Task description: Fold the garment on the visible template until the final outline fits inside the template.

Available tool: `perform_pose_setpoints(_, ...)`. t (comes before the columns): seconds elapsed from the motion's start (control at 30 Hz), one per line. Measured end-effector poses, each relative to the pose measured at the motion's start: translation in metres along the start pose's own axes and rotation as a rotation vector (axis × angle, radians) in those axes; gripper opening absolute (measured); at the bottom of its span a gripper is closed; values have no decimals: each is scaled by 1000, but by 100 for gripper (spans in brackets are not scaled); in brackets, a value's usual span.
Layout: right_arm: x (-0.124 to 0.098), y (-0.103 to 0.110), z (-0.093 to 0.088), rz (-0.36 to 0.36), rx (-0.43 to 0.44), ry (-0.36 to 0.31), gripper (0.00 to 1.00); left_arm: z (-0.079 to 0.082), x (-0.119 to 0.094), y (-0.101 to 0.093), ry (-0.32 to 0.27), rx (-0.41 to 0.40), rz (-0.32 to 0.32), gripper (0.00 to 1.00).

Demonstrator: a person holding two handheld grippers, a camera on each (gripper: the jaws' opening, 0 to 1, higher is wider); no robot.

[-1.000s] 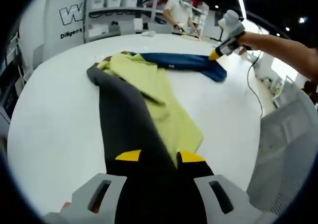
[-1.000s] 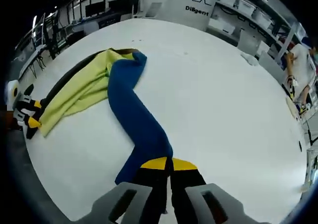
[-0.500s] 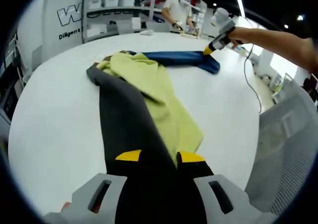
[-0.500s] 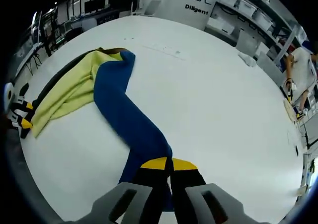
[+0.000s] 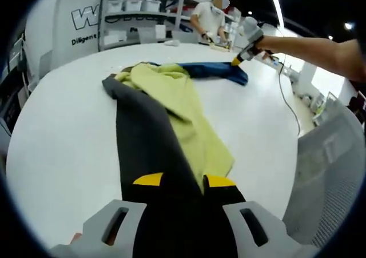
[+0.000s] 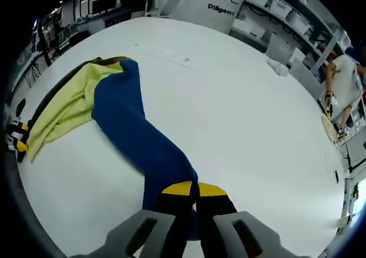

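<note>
Left gripper view shows us the white table (image 5: pixel 57 143) bearing the garment (image 5: pixel 177 106), stretched between our tongs: left gripper (image 5: pixel 184 181) clenches its near grey sleeve, right gripper (image 6: pixel 190 188) clenches the far blue sleeve.

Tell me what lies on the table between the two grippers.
The garment: in the left gripper view its dark grey sleeve runs from the left gripper, past the yellow-green body, to the blue sleeve held by the right gripper.
</note>
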State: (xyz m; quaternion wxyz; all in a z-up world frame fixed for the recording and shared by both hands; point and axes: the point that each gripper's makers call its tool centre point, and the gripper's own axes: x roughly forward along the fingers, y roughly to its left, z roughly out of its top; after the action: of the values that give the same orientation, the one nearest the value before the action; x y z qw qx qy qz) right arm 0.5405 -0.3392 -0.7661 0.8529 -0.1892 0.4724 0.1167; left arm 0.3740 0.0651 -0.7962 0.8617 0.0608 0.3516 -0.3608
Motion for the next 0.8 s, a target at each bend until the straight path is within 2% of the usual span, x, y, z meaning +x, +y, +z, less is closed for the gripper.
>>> perform_pose_setpoints(0.37, 17, -38, 2, -49, -35, 45, 0, 1, 0, 1, -21, -45, -23, 23)
perform_pose_setpoints(0.8, 34, -58, 6, -105, -128, 109, 0, 3, 0, -3, -34, -72, -63, 23)
